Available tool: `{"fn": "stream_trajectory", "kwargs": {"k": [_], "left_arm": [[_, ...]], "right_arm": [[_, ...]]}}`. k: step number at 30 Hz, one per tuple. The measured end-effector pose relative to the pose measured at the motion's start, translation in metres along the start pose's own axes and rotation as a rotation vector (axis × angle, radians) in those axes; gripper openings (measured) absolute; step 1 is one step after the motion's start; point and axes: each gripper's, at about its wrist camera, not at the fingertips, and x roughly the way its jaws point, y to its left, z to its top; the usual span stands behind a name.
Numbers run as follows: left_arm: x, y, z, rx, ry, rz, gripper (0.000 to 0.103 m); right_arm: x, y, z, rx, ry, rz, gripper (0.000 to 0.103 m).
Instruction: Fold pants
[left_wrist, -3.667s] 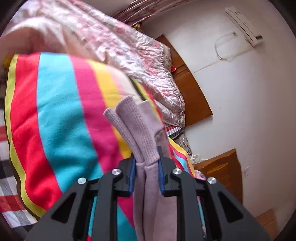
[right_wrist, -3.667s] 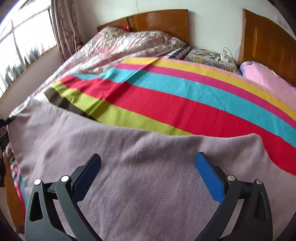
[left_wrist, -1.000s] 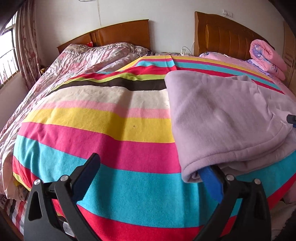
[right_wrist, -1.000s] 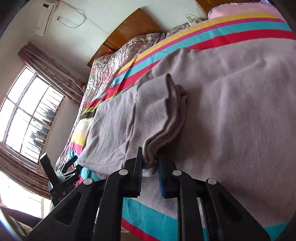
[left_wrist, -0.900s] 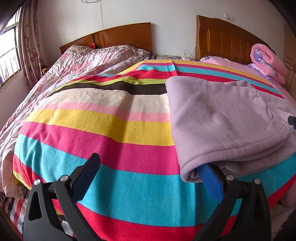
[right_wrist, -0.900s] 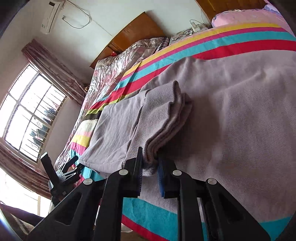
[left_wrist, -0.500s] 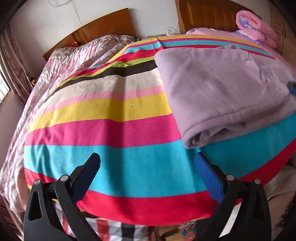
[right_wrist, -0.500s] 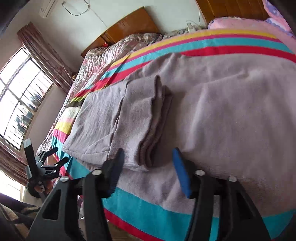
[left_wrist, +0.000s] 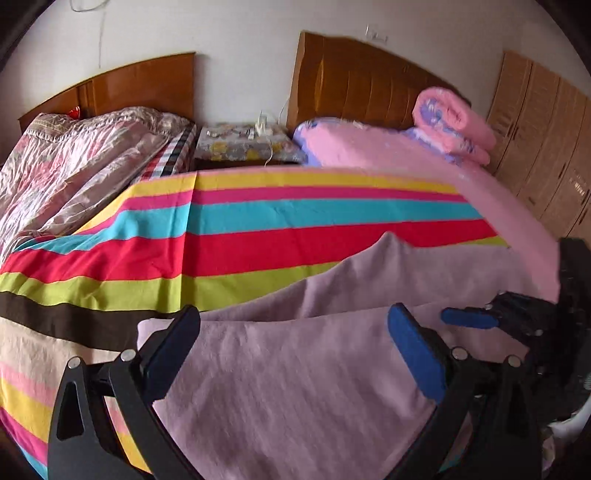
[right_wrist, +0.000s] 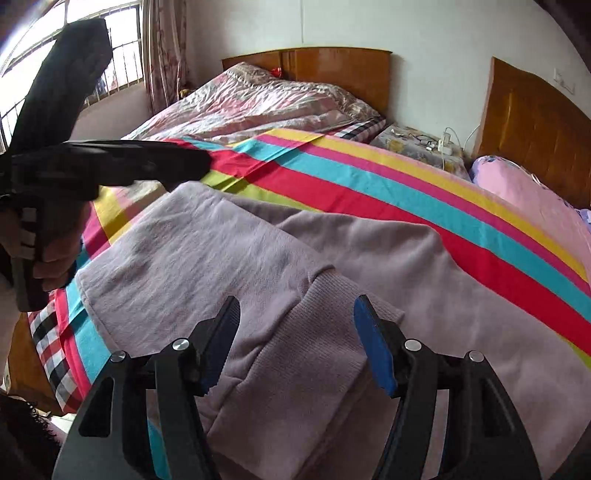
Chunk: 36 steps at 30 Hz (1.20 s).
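Note:
The mauve pants (left_wrist: 295, 380) lie folded on the striped blanket (left_wrist: 295, 218); in the right wrist view the pants (right_wrist: 207, 254) show a ribbed cuff end (right_wrist: 310, 354) lying on top. My left gripper (left_wrist: 295, 350) is open and empty, just above the folded cloth. My right gripper (right_wrist: 295, 336) is open and empty, its fingers straddling the ribbed cuff without gripping it. The right gripper also shows at the right edge of the left wrist view (left_wrist: 517, 321). The left gripper's body, held in a hand, shows at the left of the right wrist view (right_wrist: 92, 166).
A pink quilted cover (right_wrist: 258, 107) lies on the far bed by the window. A nightstand (left_wrist: 243, 144) with a charger stands between two wooden headboards (left_wrist: 362, 85). A rolled pink blanket (left_wrist: 450, 122) sits on the pink bed. Wardrobe doors (left_wrist: 546, 147) stand at the right.
The right gripper has opened and let go of the ribbed cuff, which now lies on the pants. Both grippers have swung to face the headboards; the left one has moved over the folded pants.

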Motion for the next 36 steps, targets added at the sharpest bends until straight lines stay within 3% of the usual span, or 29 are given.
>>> {"fn": "stream_trajectory", "kwargs": {"k": [2,4,11,15,18,20,22,25,27,29,32,34,36], "left_arm": [[0.037,0.012,-0.012,-0.015,0.073,0.043,0.102],[0.058,0.028,-0.026,-0.028,0.087,0.053,0.101],[0.049,0.031,-0.032,-0.031,0.042,0.104,0.102],[0.047,0.037,-0.030,-0.059,0.029,0.097,0.101],[0.040,0.031,-0.026,-0.047,0.027,0.135,0.101],[0.024,0.024,-0.017,-0.057,-0.017,0.102,0.101],[0.013,0.018,-0.002,-0.080,-0.064,0.036,0.101],[0.032,-0.003,0.014,-0.020,-0.038,0.022,0.101],[0.062,-0.009,0.011,0.010,0.037,0.024,0.101],[0.084,-0.005,0.000,0.006,0.094,0.078,0.097],[0.075,0.019,-0.002,-0.111,0.035,0.042,0.096],[0.080,0.037,-0.003,-0.202,0.054,0.023,0.096],[0.081,0.039,-0.002,-0.212,0.050,0.026,0.096]], "right_arm": [[0.020,-0.005,-0.007,-0.001,0.049,-0.024,0.064],[0.022,-0.011,-0.015,0.010,0.009,0.014,0.065],[0.022,-0.013,-0.014,0.031,0.014,0.025,0.065],[0.021,-0.012,-0.015,0.036,0.003,0.032,0.065],[0.009,-0.018,-0.013,0.059,-0.022,0.073,0.065],[-0.002,-0.028,-0.007,0.073,-0.072,0.104,0.065],[-0.007,-0.044,0.005,0.073,-0.100,0.065,0.065],[0.011,-0.072,0.028,0.093,-0.061,-0.028,0.065],[0.035,-0.088,0.041,0.126,-0.033,-0.039,0.065],[0.060,-0.092,0.048,0.138,0.016,-0.014,0.064],[0.085,-0.084,0.052,0.065,0.075,-0.045,0.066],[0.089,-0.085,0.057,0.031,0.092,-0.082,0.066],[0.091,-0.092,0.058,0.058,0.094,-0.079,0.066]]}}
